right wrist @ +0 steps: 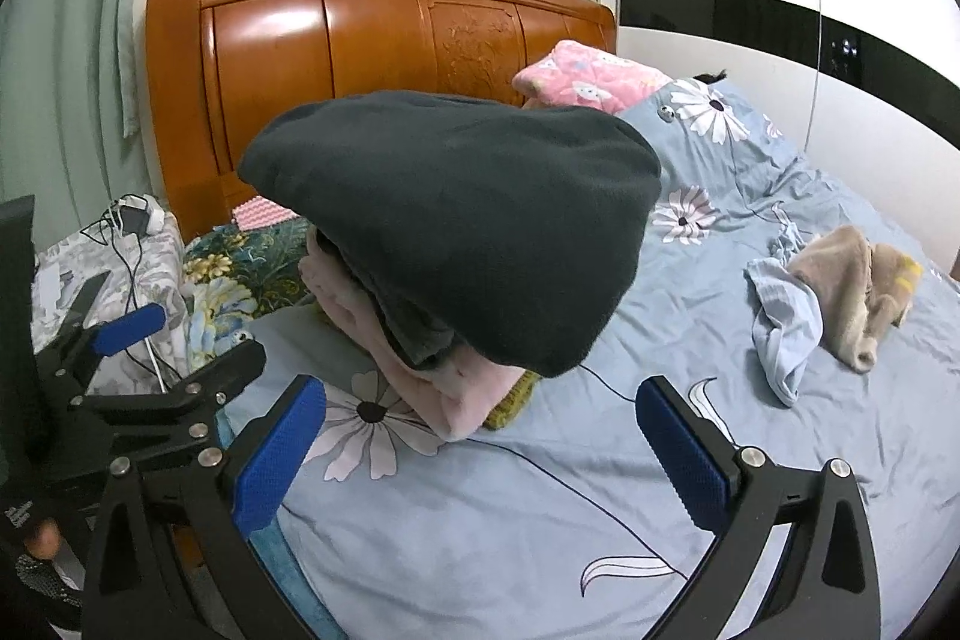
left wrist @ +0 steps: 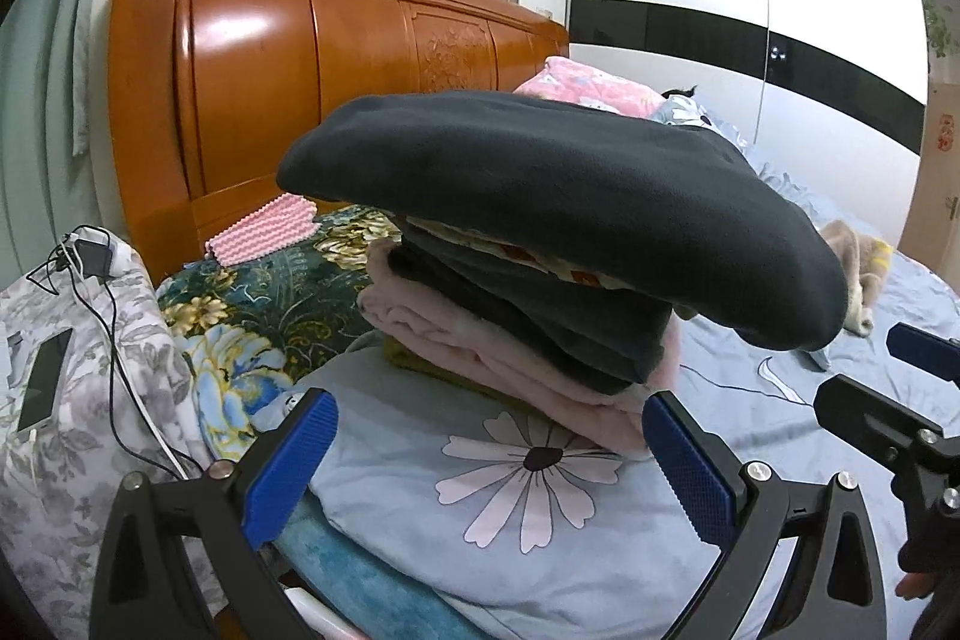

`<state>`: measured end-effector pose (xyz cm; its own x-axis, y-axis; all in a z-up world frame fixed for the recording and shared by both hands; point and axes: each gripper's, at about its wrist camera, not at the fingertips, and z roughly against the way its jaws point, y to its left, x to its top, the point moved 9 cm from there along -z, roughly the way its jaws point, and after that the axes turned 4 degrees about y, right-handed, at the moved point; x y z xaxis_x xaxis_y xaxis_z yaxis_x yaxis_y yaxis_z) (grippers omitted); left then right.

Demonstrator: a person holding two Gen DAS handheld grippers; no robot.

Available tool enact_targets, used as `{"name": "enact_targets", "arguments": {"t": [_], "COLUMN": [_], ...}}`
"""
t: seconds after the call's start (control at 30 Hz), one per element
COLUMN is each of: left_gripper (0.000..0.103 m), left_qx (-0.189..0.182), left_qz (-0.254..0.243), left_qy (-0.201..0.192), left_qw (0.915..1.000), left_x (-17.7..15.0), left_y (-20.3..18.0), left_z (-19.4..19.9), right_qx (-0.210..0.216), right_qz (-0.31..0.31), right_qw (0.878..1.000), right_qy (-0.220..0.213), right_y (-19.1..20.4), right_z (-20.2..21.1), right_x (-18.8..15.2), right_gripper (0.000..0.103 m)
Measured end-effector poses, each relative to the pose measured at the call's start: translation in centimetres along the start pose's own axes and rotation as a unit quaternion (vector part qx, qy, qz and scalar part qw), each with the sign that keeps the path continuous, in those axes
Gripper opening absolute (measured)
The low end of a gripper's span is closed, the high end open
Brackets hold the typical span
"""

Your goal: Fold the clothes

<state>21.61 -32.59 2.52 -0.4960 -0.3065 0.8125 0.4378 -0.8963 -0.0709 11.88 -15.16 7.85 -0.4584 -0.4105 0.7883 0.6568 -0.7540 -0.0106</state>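
The folded dark garment (right wrist: 456,226) caps the clothes stack (left wrist: 516,340) at 12 o'clock, both tongs, left (left wrist: 489,466) and right (right wrist: 480,448), wide open and empty, so next likely fetches the crumpled clothes (right wrist: 840,292) at 2 o'clock.

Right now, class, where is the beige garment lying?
The beige garment lies unfolded on the blue floral bedsheet, at the right of the right wrist view, beside a crumpled light-blue cloth and apart from the folded pile.
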Motion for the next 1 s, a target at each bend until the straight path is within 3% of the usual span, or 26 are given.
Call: {"name": "enact_targets", "arguments": {"t": [1.0], "left_gripper": [0.103], "left_qx": [0.03], "left_qz": [0.005], "left_qy": [0.012], "left_qw": [0.9995], "left_x": [0.21], "left_y": [-0.38], "left_z": [0.07], "right_qx": [0.001], "right_qz": [-0.013], "right_qw": [1.0], "right_qy": [0.011], "right_y": [-0.66], "right_z": [-0.48], "right_x": [-0.08], "right_gripper": [0.103]}}
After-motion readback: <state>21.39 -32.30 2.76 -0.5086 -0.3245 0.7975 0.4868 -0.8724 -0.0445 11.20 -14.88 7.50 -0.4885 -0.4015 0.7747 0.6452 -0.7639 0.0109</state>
